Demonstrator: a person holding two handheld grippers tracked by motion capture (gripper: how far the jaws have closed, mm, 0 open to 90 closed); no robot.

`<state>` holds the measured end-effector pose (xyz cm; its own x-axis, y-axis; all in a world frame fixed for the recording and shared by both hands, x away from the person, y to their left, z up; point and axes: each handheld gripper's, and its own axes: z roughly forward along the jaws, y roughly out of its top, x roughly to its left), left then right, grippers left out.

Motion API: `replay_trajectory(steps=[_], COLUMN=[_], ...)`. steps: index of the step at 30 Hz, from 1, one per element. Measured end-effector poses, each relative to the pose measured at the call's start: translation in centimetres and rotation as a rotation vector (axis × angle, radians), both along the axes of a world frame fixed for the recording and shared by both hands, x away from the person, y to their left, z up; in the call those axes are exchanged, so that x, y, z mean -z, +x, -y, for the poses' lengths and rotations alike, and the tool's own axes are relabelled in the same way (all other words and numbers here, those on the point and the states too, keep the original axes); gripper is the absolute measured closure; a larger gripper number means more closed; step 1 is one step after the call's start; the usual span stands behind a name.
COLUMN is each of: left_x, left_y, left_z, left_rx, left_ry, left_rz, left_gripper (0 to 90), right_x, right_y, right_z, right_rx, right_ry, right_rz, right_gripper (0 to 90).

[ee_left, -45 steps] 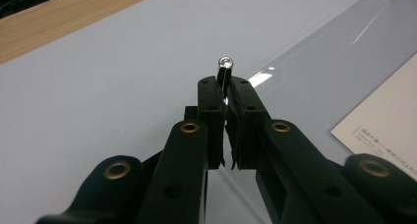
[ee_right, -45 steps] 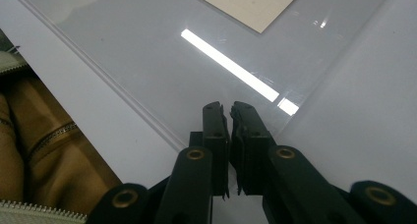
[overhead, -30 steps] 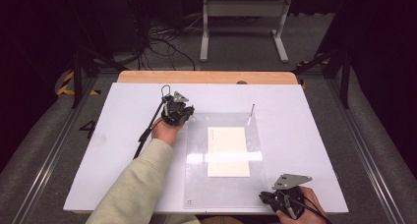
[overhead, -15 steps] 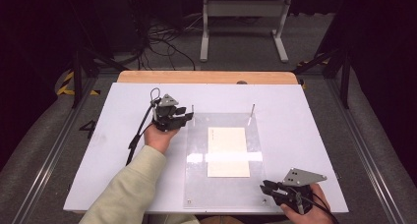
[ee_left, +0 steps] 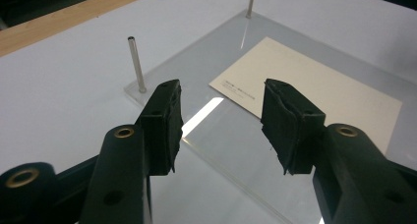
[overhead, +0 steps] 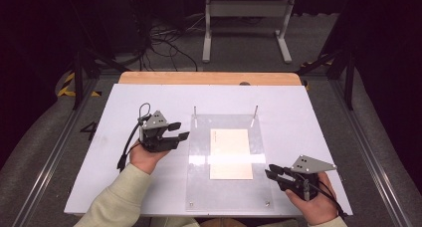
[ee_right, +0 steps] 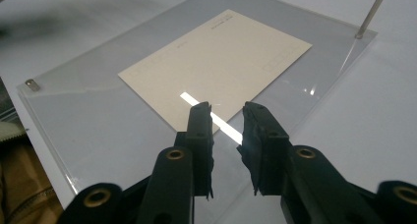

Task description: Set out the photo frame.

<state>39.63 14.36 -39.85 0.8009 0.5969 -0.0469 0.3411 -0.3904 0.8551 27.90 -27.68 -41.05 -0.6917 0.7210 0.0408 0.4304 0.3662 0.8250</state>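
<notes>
On the white table (overhead: pixel 124 187), a cream card (overhead: pixel 229 153) with faint print lies flat under a clear acrylic sheet (overhead: pixel 199 187) with two metal pins. Since a second ago, the left gripper (overhead: pixel 179 131) has drawn back from the far-left pin (ee_left: pixel 136 63), its jaws just opening, empty. The right gripper (overhead: pixel 271 171), jaws narrowly parted and holding nothing, hovers at the sheet's near-right edge.

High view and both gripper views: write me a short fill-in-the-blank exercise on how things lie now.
1. The cream card lies flat on the clear ____ plate.
2. At the plate's far edge stand ____ thin metal pins.
3. Both the left gripper and the right gripper hold ____ between their jaws.

Missing words: acrylic; two; nothing
</notes>
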Motion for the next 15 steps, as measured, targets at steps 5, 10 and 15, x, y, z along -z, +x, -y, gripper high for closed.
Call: replay_trajectory(steps=[5,10,15], left_x=[0.4,0.6,1.2], left_y=[-1.2,-1.9,-2.8], left_z=[-0.9,-1.7,-2.7], left_rx=[0.004,-0.005,-0.021], left_ry=[0.005,-0.004,-0.005], left_rz=[-0.004,-0.009,-0.024], left_gripper=[47.7,46.8,45.1], right_x=[-1.0,-2.0,-3.0], right_y=[1.2,3.3,7.1], right_z=[-0.7,-1.3,-1.7], right_rx=[0.005,0.013,0.069], right_ry=[-0.003,-0.015,-0.035], right_rz=[0.020,0.038,0.012], right_gripper=[77.3,76.2,77.0])
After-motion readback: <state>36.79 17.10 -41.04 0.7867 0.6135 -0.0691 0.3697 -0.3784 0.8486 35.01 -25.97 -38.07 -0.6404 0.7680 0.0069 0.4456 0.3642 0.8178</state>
